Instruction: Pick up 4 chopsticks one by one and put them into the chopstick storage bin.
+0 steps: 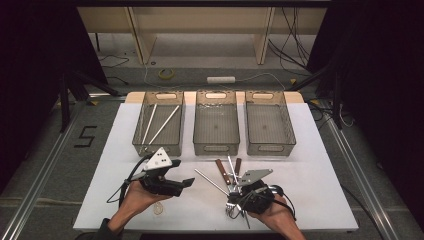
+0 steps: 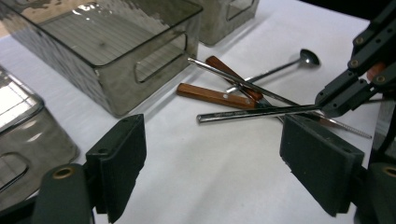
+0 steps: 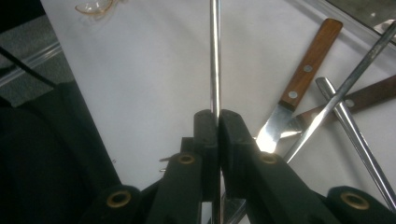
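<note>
Right claw pinches a metal rod near the cutlery pile; left claw spread, hovering over the white tabletop near three bins.

Your right hand-held gripper hides part of the metal rod it pinches: in the right gripper view the rod goes down between the black jaws, and its top end is cut off by the picture's edge. The blade of the wood-handled knife slips behind the jaw there too. In the high view your right hand and its gripper cover the pile of cutlery, so you cannot tell which pieces lie under it. In the left gripper view the grey bin is cut off at the top, and the small clear thing by your left hand is too small to tell.
</note>
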`<act>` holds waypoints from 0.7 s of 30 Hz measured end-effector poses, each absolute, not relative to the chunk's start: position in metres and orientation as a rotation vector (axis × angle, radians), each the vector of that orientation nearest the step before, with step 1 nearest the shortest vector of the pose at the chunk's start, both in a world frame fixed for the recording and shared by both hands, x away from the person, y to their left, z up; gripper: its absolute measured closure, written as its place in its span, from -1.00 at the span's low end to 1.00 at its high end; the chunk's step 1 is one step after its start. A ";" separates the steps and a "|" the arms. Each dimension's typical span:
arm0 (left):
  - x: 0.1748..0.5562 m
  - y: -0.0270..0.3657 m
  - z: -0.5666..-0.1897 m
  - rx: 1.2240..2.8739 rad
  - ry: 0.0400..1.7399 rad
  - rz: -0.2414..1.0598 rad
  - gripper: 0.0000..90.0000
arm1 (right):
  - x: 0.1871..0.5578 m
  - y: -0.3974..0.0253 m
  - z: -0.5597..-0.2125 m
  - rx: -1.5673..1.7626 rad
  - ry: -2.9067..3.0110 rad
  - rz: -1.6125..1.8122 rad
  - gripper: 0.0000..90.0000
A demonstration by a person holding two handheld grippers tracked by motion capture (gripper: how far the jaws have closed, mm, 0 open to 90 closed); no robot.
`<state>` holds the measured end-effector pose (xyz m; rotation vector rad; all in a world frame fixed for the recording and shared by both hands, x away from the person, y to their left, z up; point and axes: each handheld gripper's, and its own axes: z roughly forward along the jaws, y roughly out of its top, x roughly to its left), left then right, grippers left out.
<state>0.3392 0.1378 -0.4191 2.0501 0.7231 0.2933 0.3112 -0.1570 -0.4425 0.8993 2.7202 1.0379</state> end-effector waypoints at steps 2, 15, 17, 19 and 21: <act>0.338 0.134 -0.419 2.076 0.697 0.295 -0.51 | 0.311 -0.155 -0.442 0.862 2.742 1.025 0.92; 0.329 0.113 -0.427 2.254 0.564 0.278 -0.48 | 0.306 -0.144 -0.438 0.702 2.846 0.944 0.92; 0.328 0.111 -0.429 2.277 0.544 0.271 -0.46 | 0.306 -0.143 -0.438 0.683 2.859 0.941 0.92; 0.326 0.109 -0.430 2.302 0.521 0.267 -0.43 | 0.306 -0.142 -0.438 0.663 2.870 0.934 0.92; 0.324 0.106 -0.431 2.328 0.497 0.272 -0.39 | 0.306 -0.141 -0.437 0.644 2.881 0.929 0.92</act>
